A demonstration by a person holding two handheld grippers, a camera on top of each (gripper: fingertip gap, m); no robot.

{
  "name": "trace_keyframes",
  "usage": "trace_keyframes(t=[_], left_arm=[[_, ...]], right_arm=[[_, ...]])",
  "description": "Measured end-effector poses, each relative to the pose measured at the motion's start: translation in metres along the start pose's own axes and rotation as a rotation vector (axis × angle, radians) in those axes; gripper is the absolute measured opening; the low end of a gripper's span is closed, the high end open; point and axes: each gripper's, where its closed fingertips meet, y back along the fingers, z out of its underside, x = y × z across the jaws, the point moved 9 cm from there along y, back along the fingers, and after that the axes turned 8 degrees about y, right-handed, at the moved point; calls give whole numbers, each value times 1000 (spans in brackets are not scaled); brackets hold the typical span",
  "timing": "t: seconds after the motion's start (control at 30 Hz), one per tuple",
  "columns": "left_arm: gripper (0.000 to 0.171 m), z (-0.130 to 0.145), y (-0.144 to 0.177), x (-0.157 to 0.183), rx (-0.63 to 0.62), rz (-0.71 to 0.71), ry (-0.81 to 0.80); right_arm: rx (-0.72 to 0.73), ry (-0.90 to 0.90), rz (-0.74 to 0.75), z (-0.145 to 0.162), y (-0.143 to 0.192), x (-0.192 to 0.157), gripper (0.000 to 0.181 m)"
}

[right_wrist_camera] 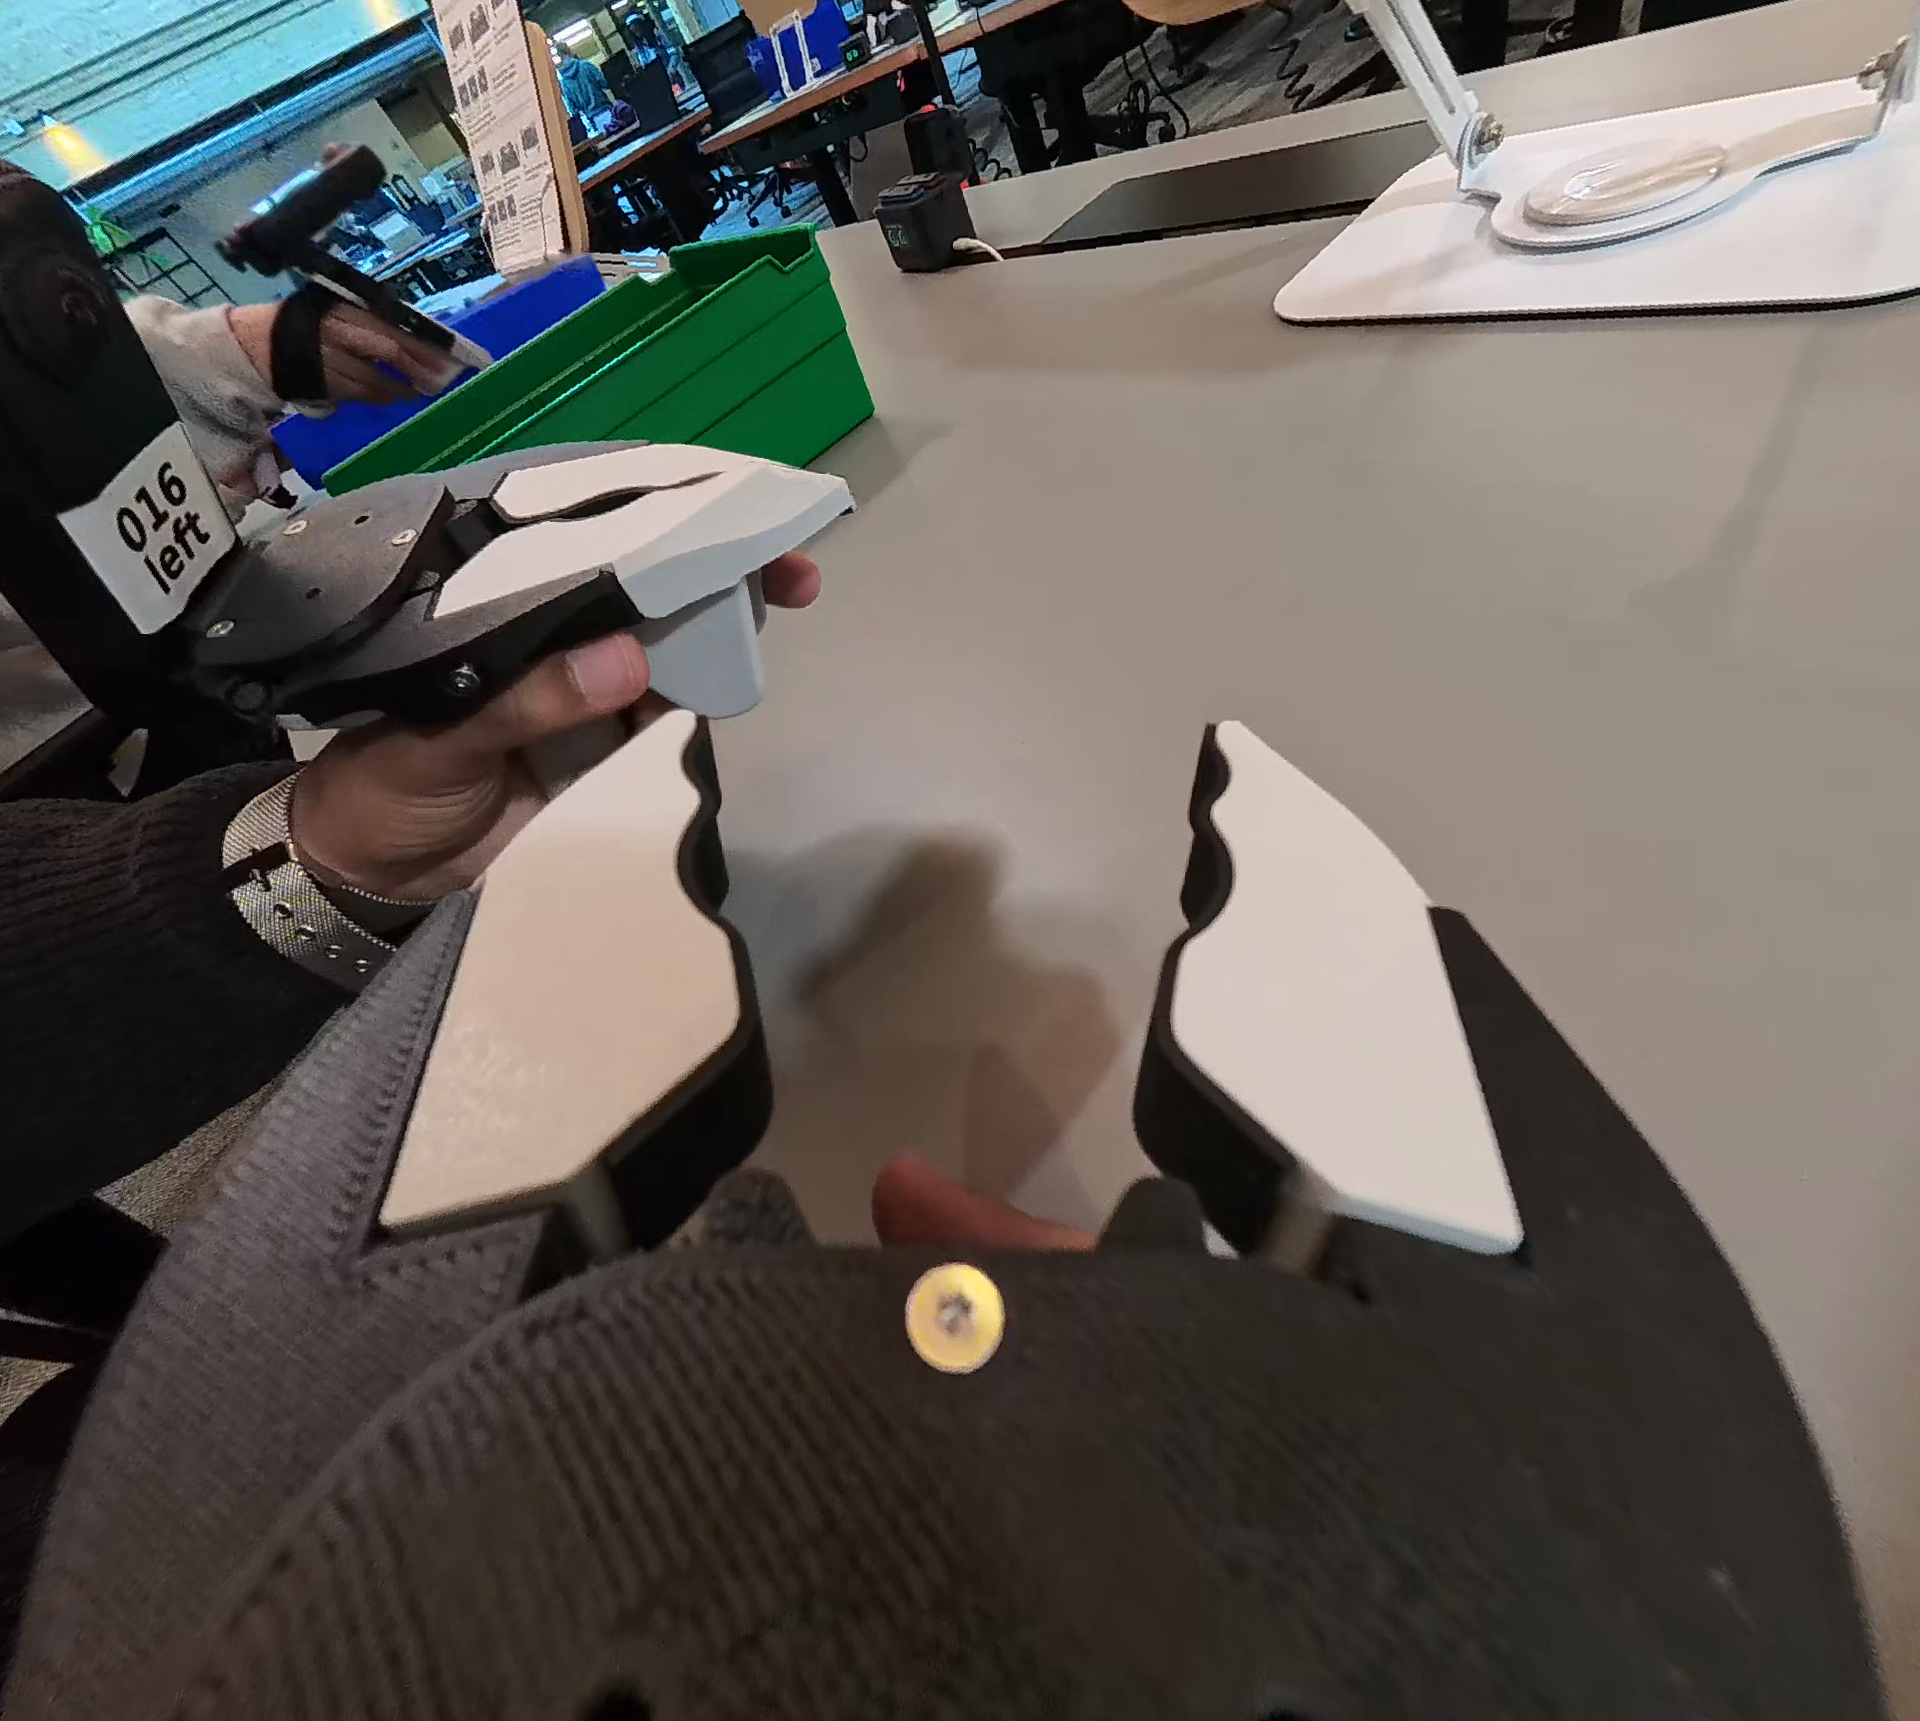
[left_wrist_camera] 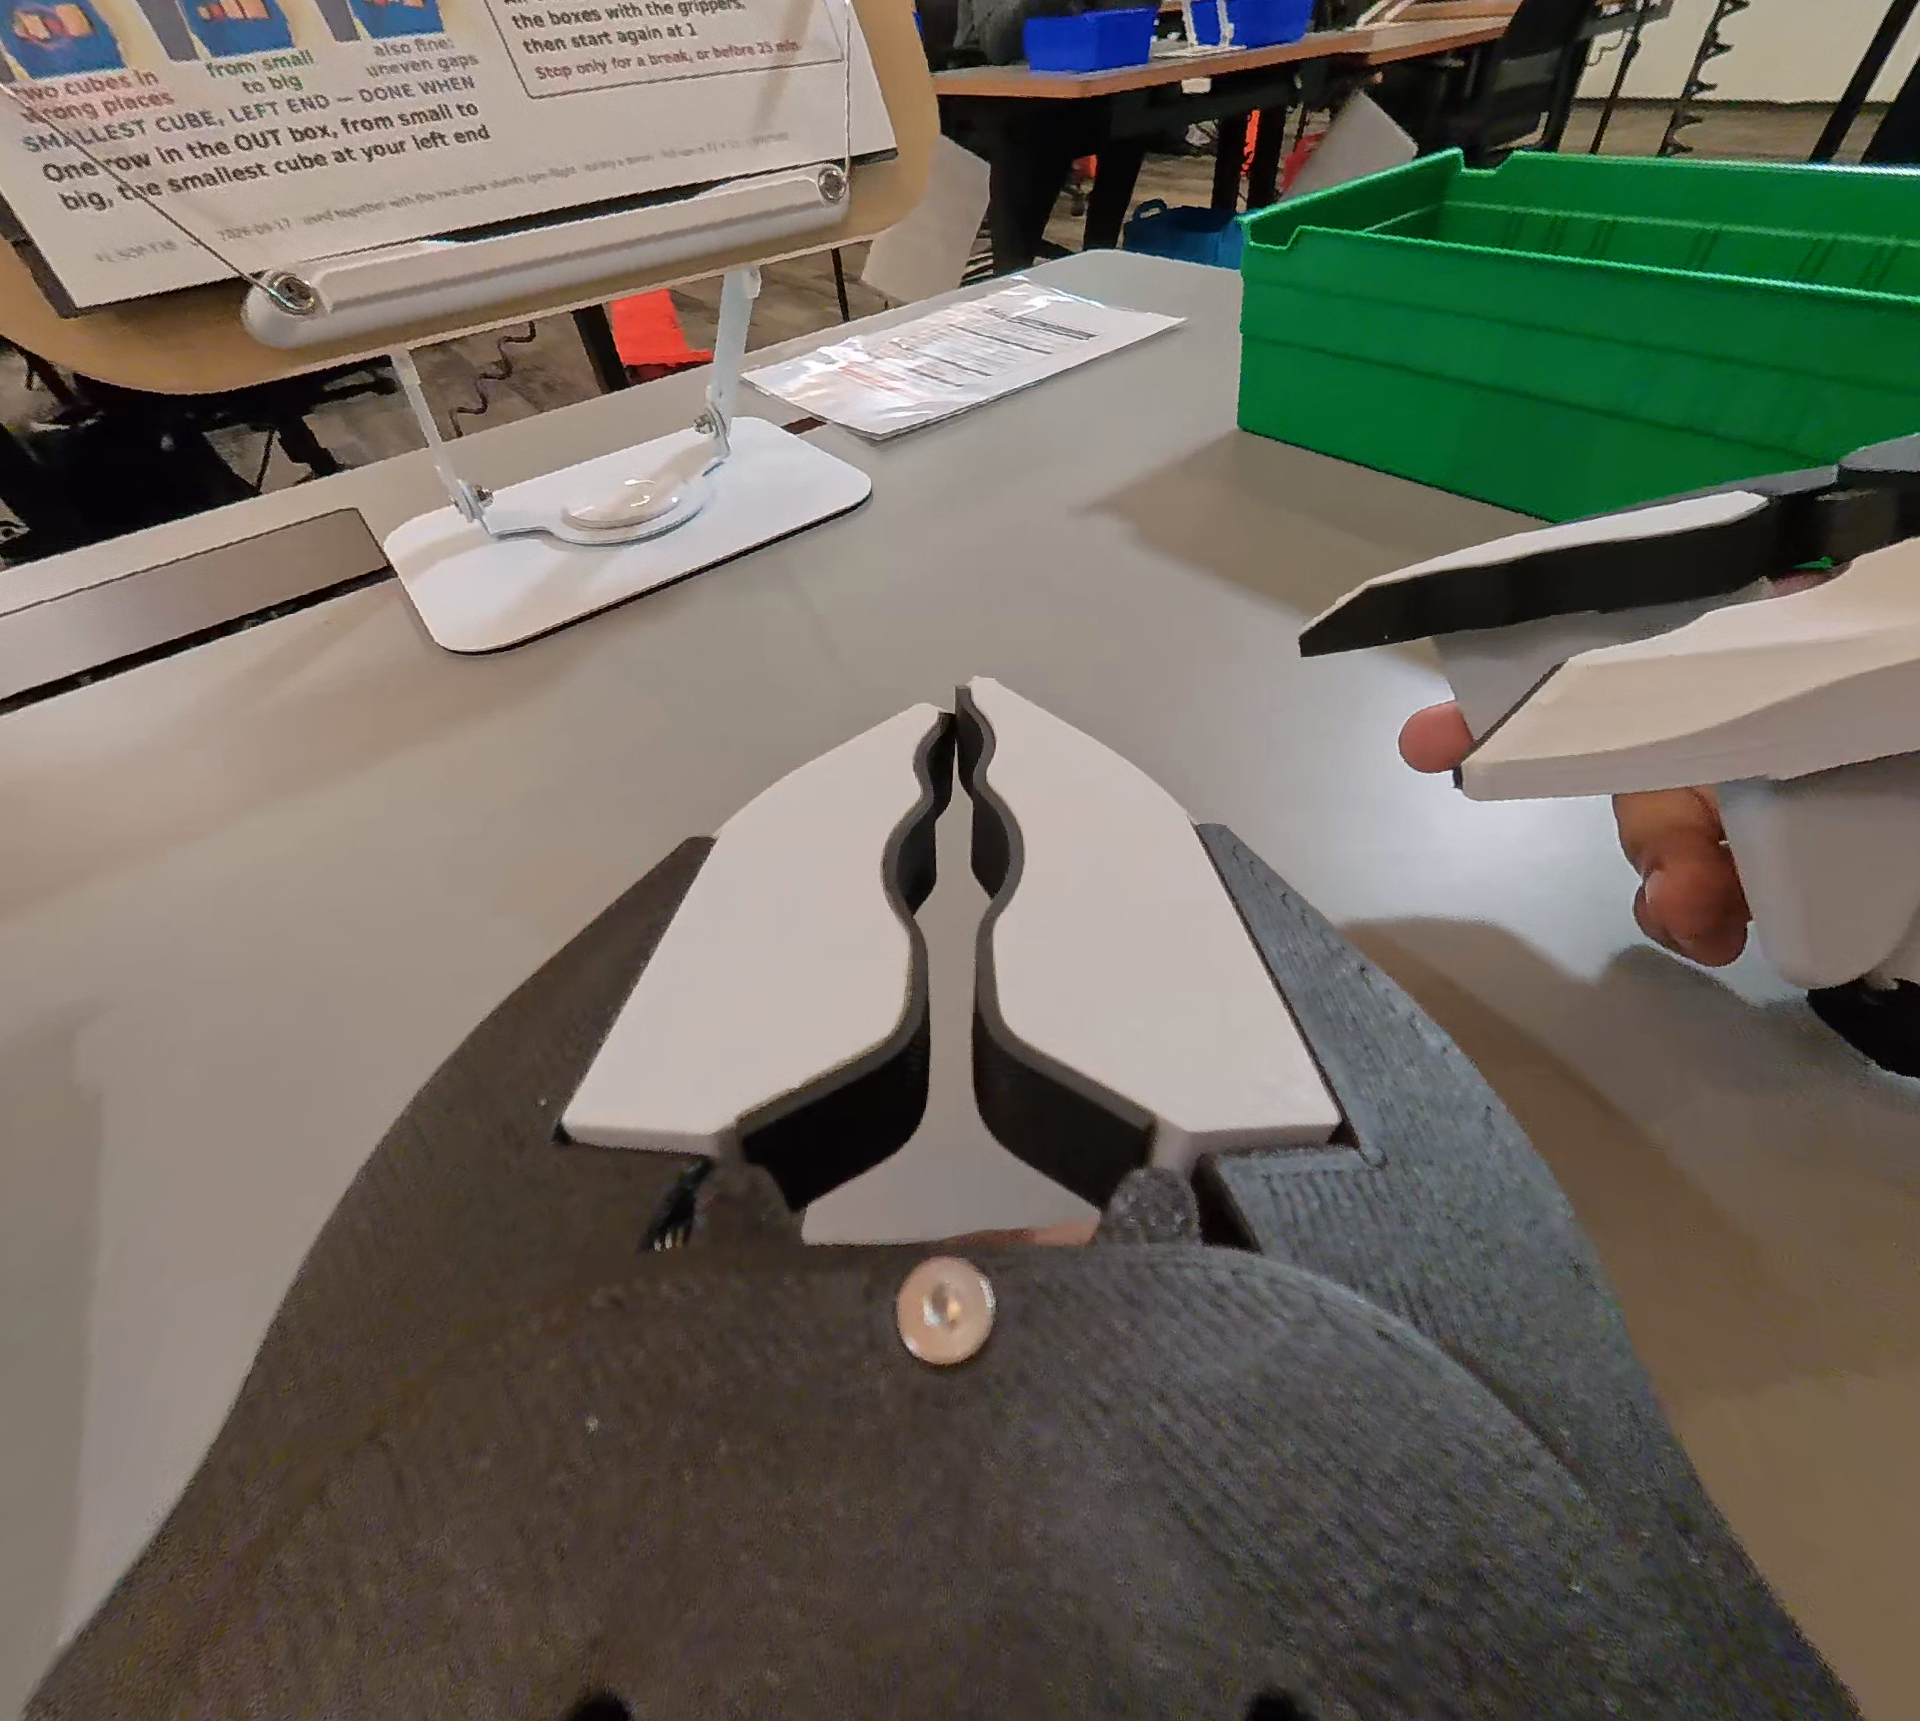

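Observation:
My left gripper is shut and empty, held low over the grey table. My right gripper is open and empty over the same table, with only bare tabletop between its fingers. Each gripper shows in the other's view: the right one comes in from the right with its fingers apart, and the left one is at the left, shut and held in a hand. The two grippers are close together but apart. A green bin stands beyond the right gripper; it also shows in the right wrist view.
A white stand holding an instruction sheet sits at the table's far side, its base also in the right wrist view. A laminated paper lies beside it. A blue bin is behind the green one. A small black device sits at the far edge.

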Motion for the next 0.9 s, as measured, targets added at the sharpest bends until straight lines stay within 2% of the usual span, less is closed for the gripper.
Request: trace_keyframes(t=[0.1, 0.2, 0.3, 0.4, 0.47, 0.57, 0.73, 0.9], left_arm=[[17, -1, 0, 0, -3, 4, 50], [38, -3, 1, 3, 9, 99, 133], [67, 0, -4, 6, -70, 212, 241], [81, 7, -10, 8, -141, 259, 280], [81, 9, -11, 9, -156, 250, 272], [74, 7, -10, 11, -154, 264, 263], [70, 8, -10, 9, -163, 277, 302], [57, 6, -9, 0, -135, 230, 350]], right_arm=[[2, 0, 1, 0, 0, 0, 87], [13, 7, -4, -1, 1, -1, 87], [20, 1, -19, -2, 1, -3, 87], [9, 27, -16, -2, 1, -3, 83], [1, 62, 2, -2, 1, -4, 82], [8, 85, 15, -3, 2, -5, 81], [4, 35, -30, -5, 3, -7, 77], [62, 16, -24, -10, 10, -3, 74]])
